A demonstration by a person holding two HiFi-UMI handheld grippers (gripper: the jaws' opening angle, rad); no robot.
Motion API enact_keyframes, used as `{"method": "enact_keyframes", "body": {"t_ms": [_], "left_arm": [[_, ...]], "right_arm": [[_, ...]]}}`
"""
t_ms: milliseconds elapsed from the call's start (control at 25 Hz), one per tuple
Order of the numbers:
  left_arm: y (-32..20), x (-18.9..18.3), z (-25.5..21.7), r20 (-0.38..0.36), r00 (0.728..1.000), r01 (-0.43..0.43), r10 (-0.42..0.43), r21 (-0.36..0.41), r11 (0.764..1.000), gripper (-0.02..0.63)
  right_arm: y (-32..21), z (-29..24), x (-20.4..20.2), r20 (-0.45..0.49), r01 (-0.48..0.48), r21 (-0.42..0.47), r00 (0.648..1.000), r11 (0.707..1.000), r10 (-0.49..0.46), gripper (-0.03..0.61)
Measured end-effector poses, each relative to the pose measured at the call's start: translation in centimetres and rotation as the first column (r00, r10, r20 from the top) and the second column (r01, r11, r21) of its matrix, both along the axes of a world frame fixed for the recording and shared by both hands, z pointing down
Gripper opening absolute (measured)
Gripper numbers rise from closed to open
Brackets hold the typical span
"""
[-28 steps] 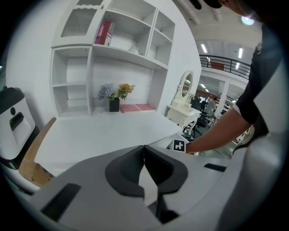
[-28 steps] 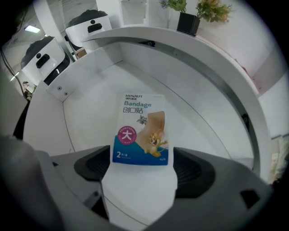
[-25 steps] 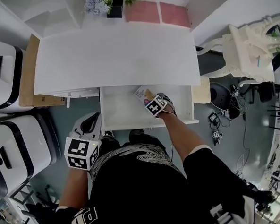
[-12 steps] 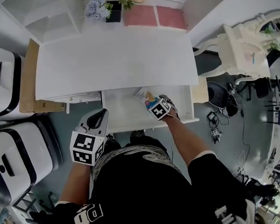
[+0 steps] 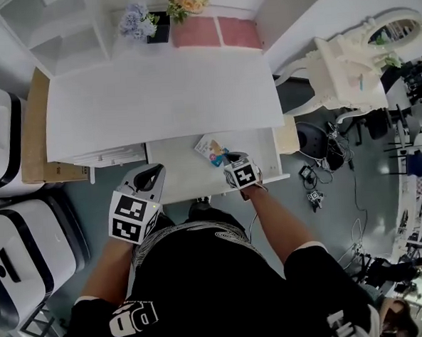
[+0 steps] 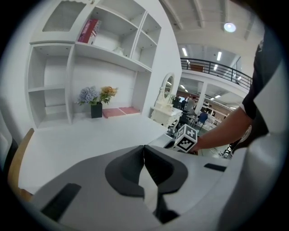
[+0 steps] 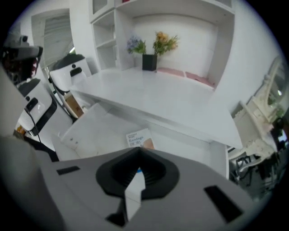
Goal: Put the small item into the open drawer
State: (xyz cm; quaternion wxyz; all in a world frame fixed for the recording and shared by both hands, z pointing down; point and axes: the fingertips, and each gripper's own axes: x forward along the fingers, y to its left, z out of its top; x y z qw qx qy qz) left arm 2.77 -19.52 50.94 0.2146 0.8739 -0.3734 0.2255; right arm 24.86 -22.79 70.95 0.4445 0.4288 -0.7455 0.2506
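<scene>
Head view, nearest first: the person's two forearms reach forward over a black patterned shirt, each hand carrying a gripper. The left gripper (image 5: 147,178) hangs just outside the front left corner of the open drawer (image 5: 175,170). The left gripper view shows its jaws pressed together with nothing between them. The right gripper (image 5: 232,158) is over the drawer's front right part. Its jaws have just been closing and now meet, empty, as the right gripper view shows. Just beyond its tips the small item (image 5: 211,149), a flat printed packet, lies on the drawer floor near the back. Past the drawer spreads the white desk top (image 5: 157,96), with flowers (image 5: 136,20) and pink pads (image 5: 217,33) at its far edge.
</scene>
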Motion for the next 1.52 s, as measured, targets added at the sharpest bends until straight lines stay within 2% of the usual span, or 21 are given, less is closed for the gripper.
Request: {"method": "enact_keyframes", "body": {"t_ms": [120,280,560,720,920,1120,1320,1520], "left_arm": [[0.1,-0.1,-0.3,-0.010,1.000,-0.025,0.025,0.009,1.000,0.014],[0.5,0.0,-1.0,-0.041,0.998,-0.056,0.056,0.016,0.998,0.014],[1.1,-0.6,-2.7,-0.120,0.987,-0.102,0.104,0.022,0.994,0.014],[2.6,-0.1,-3.2,-0.127,0.977,-0.168,0.172,0.041,0.985,0.014],[3.8,0.3,-3.1,-0.114,0.969,-0.216,0.220,0.050,0.975,0.014],[4.5,0.2,-3.8,-0.123,0.976,-0.174,0.181,0.068,0.982,0.014],[5.9,0.9,-3.9,-0.123,0.984,-0.117,0.126,0.083,0.990,0.014],[7.5,2.7,-3.8,-0.151,0.988,-0.009,0.019,0.063,0.998,0.014]], "right_arm": [[0.2,-4.0,-1.9,0.190,-0.105,0.055,0.978,0.993,0.092,0.008],[1.0,-10.9,-4.5,0.444,-0.251,0.119,0.879,0.961,0.174,0.008],[3.2,-19.4,-8.5,0.635,-0.383,0.203,0.752,0.901,0.176,0.006],[4.7,-21.5,-9.7,0.646,-0.386,0.279,0.753,0.879,0.125,0.006],[6.6,-22.2,-10.7,0.654,-0.391,0.271,0.745,0.880,0.129,0.006],[8.0,-22.9,-11.0,0.599,-0.318,0.299,0.797,0.900,0.083,0.006],[8.6,-23.6,-10.3,0.588,-0.255,0.323,0.809,0.912,0.018,0.006],[10.6,-24.0,-8.5,0.557,-0.156,0.341,0.828,0.927,-0.066,0.006]]}}
